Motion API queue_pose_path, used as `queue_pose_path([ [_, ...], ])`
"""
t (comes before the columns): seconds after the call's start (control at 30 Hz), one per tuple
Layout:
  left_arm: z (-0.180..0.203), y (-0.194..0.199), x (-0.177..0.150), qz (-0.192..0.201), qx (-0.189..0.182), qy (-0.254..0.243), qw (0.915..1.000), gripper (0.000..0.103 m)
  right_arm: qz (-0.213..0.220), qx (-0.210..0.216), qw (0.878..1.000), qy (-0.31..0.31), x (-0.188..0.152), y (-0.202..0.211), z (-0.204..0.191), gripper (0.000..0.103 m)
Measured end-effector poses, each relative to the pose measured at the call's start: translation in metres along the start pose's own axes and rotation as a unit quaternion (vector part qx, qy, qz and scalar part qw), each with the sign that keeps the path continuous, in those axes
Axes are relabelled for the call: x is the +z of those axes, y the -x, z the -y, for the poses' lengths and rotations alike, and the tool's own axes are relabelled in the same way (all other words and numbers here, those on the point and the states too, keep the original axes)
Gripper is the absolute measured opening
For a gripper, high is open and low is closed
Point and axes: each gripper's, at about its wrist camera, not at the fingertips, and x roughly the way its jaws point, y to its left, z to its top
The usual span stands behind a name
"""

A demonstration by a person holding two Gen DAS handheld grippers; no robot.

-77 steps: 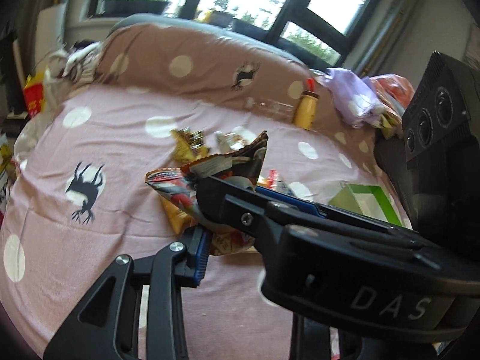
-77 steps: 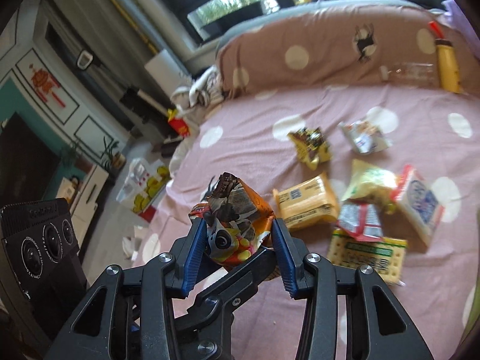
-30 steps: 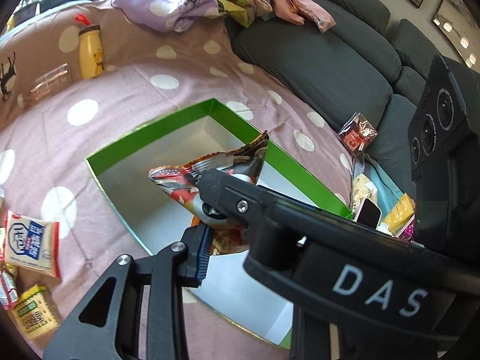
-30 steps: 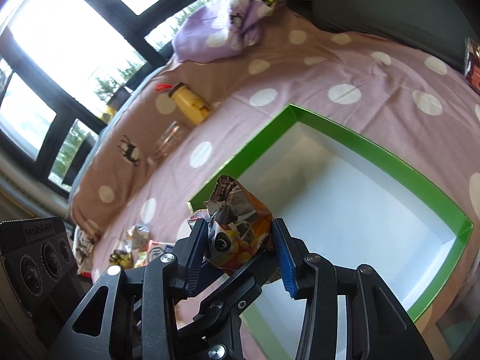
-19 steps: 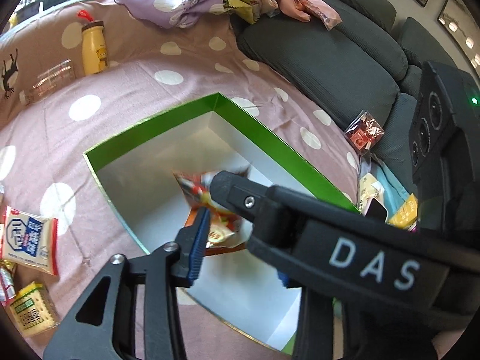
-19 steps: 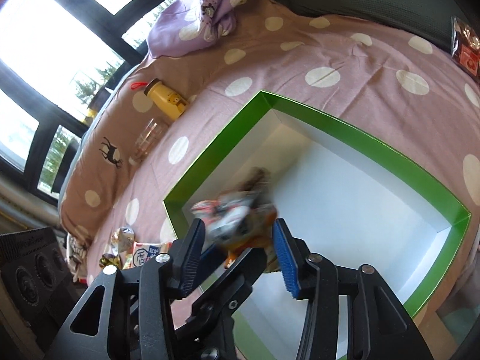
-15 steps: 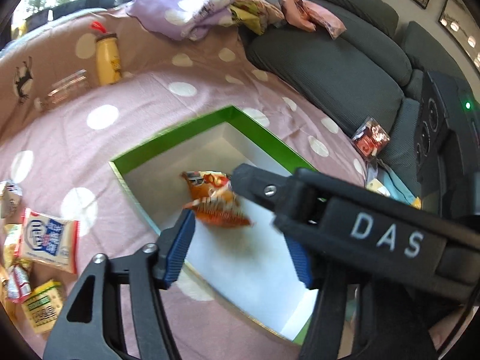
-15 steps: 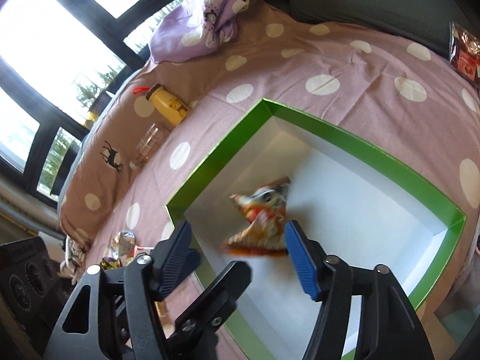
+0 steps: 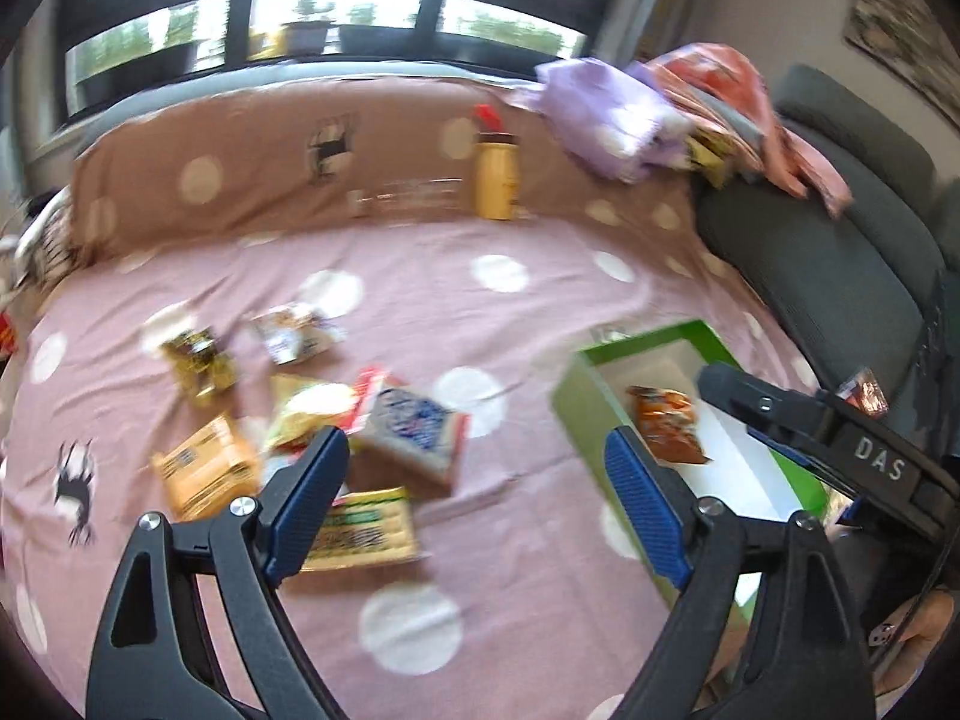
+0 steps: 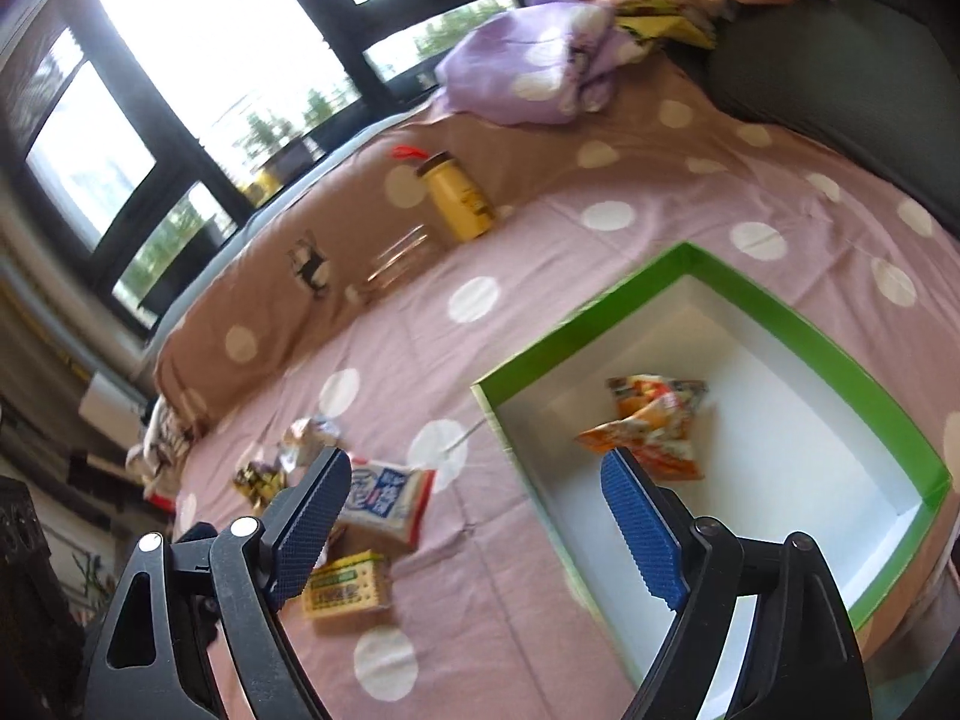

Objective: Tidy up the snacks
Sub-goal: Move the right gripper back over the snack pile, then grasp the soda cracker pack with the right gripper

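Two orange snack bags (image 10: 651, 429) are already lying in the green box (image 10: 774, 315), just ahead of the right claw (image 10: 474, 525). Both claws have just been opened wide and nothing is held; the left claw (image 9: 474, 504) is aimed at the loose packs (image 9: 414, 429). Blur's heavy, so two overlapping packs could easily get pinched at once, or one missed.

My work surface is a pink dotted sheet (image 9: 492, 312). On it: green box (image 10: 864, 360) right, loose packets (image 9: 414, 426) left, yellow bottle (image 9: 495, 180) and glass (image 9: 408, 195) far.
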Motion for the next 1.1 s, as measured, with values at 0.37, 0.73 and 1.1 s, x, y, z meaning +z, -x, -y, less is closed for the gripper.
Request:
queue_pose_path([
  [0.37, -0.089, -0.022, -0.047, -0.057, 0.036, 0.110, 0.9916, 0.088, -0.127, 0.083, 0.987, 0.045, -0.035, -0.068, -0.073, 0.086],
  [0.73, -0.116, -0.084, -0.075, -0.140, 0.038, 0.134, 0.9803, 0.086, -0.234, 0.062, 0.965, 0.100, -0.077, -0.149, -0.105, 0.086],
  [1.1, -0.111, -0.087, -0.075, -0.123, 0.011, 0.118, 0.9853, 0.059, -0.280, 0.046, 0.952, 0.111, -0.095, -0.178, -0.102, 0.086],
])
